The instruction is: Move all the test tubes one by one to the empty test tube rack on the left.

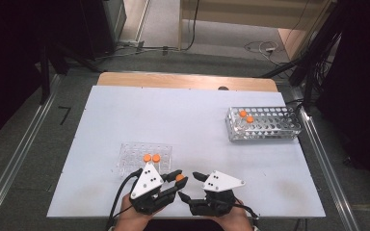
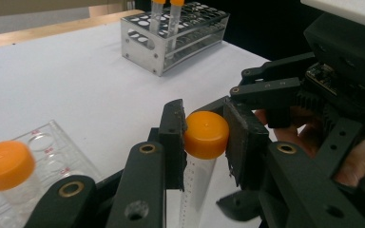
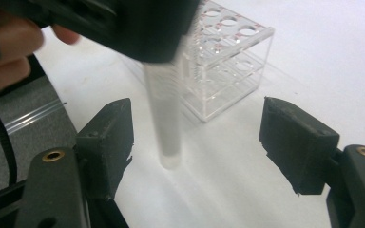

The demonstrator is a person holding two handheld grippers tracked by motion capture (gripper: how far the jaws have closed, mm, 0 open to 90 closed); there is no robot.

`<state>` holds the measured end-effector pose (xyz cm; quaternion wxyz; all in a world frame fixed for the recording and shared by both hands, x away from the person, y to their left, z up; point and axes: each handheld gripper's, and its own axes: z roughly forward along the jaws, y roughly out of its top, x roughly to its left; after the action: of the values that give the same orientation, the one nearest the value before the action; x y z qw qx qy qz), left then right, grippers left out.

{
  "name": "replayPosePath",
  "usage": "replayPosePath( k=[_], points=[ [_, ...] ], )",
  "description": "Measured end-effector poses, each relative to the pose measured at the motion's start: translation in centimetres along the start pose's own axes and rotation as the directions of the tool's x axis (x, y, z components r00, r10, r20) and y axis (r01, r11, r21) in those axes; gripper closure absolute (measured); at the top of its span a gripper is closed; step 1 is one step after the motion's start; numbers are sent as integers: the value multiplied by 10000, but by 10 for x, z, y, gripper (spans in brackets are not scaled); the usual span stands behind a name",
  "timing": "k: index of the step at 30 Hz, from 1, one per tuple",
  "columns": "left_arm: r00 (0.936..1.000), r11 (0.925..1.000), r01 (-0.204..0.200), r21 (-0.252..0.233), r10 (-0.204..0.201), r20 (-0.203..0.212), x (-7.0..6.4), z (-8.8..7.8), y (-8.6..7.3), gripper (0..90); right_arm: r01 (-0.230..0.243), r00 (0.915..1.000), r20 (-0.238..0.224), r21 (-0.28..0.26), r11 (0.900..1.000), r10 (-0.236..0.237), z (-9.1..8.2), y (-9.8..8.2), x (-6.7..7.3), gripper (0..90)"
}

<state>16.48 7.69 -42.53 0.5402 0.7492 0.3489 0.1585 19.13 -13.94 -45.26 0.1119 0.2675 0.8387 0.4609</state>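
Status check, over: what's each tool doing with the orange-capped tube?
Left tool shut on tube at its orange cap. Right tool open around tube's lower end, not touching. Nothing in the way.

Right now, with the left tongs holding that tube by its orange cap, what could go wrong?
1. The left tongs pinch only the orange cap, so the tube may swing or slip out as it hangs.
2. The right tongs stand open around the tube without touching it; closing off-centre could knock it askew.
3. The clear rack sits close by, so a swing could bump it.
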Motion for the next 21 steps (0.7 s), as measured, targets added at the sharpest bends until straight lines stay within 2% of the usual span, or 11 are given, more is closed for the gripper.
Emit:
replayPosePath(
  k=[12, 16, 21],
  points=[
    [9985, 9993, 283, -255, -294, -451, 14, -20, 4, 698, -194, 9991, 367, -23, 9998, 195, -6, -3, -11, 216],
    [9973, 9988, 458, -144, -465, -571, 22, -28, 7, 698, -368, 9979, 525, -62, 9993, 370, -10, -4, -17, 216],
    [9944, 9975, 640, -313, -664, -820, 34, -40, 12, 698, -452, 9970, 625, -110, 9989, 458, -12, -5, -21, 216]
  ],
)
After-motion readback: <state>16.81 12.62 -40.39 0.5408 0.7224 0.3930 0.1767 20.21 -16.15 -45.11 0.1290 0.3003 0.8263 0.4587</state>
